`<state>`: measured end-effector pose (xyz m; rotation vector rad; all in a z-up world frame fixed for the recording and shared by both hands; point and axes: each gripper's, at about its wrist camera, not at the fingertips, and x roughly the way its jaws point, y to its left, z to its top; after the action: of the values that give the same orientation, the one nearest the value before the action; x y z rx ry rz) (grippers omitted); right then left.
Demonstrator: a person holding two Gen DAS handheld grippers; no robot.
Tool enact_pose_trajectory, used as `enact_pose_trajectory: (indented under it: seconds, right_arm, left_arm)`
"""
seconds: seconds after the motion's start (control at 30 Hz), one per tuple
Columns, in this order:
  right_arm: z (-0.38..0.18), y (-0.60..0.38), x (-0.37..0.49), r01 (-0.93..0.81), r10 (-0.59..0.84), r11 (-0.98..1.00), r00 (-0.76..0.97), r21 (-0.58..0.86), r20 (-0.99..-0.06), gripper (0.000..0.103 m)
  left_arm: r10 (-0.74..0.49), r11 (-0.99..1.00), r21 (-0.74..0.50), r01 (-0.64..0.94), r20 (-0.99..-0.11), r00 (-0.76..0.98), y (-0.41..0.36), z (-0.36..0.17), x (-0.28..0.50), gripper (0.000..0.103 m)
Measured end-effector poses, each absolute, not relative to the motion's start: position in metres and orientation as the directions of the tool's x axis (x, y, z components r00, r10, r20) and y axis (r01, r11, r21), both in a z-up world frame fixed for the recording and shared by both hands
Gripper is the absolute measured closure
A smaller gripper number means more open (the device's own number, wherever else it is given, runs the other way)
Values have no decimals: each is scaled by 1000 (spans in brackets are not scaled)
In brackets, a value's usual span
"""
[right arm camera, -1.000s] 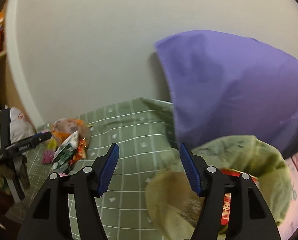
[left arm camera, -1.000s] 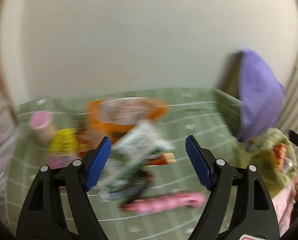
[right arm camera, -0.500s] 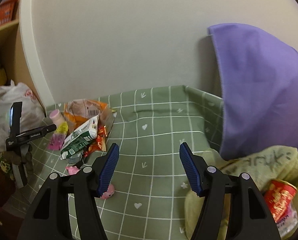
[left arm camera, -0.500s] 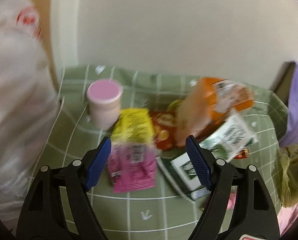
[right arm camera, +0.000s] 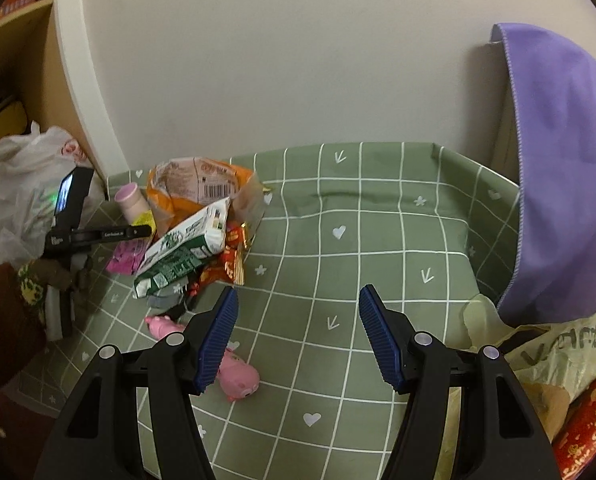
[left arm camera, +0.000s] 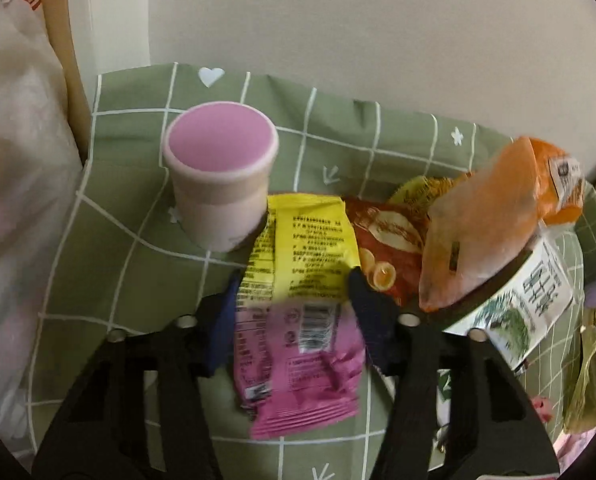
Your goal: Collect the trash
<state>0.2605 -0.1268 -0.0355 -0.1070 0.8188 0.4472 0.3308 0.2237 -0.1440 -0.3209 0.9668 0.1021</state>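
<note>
A yellow and pink snack wrapper (left arm camera: pixel 298 304) lies on the green checked cloth (left arm camera: pixel 130 264). My left gripper (left arm camera: pixel 294 292) is open, its fingers either side of the wrapper. Behind it stands a pink-lidded cup (left arm camera: pixel 220 176). To the right lie a red wrapper (left arm camera: pixel 389 256), an orange bag (left arm camera: pixel 493 224) and a green and white carton (left arm camera: pixel 525 308). My right gripper (right arm camera: pixel 298 336) is open and empty over bare cloth. The trash pile (right arm camera: pixel 190 232) is to its far left, a pink wrapper (right arm camera: pixel 234 368) by its left finger. The left gripper (right arm camera: pixel 98 236) shows there too.
A white plastic bag (right arm camera: pixel 22 192) hangs at the left by a shelf unit (right arm camera: pixel 62 92). A purple cloth (right arm camera: pixel 561 168) hangs at the right. An olive bag (right arm camera: pixel 553 364) with a red can (right arm camera: pixel 589 424) sits at the lower right. A wall stands behind the table.
My left gripper has moved forward and down onto the yellow and pink wrapper, its fingers closer together. My right gripper has swung left, away from the olive bag.
</note>
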Motion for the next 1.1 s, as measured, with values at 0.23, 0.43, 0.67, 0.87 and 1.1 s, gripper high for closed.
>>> enact_pose_trajectory:
  seconds: [0.23,0.43,0.67,0.87,1.1]
  right_arm:
    - [-53,-94,266,-507,412,855,534,111,-738,44]
    - [-73,-70,274,-533,451,832,486,154,-749,44]
    - [-93,-36,280,-609,532,758,370,233,-761,55]
    - [-122,-9,289,-607,509,757,317,241,-800,70]
    - [-118,-13,288,-608,519,752,306,255,-798,87]
  left_arm:
    - [-168,943,-295,-151,-819,548,200,-146,291,71]
    - [-223,945,-315,-92,-823,522,182,-145,262,71]
    - [-191,928,-334,-162,-805,562,200,-127,239,60]
    - [-175,914,-351,-203,-793,583,217,-115,222,54]
    - [-207,908,-380,-174,-770,604,212,-113,217,38]
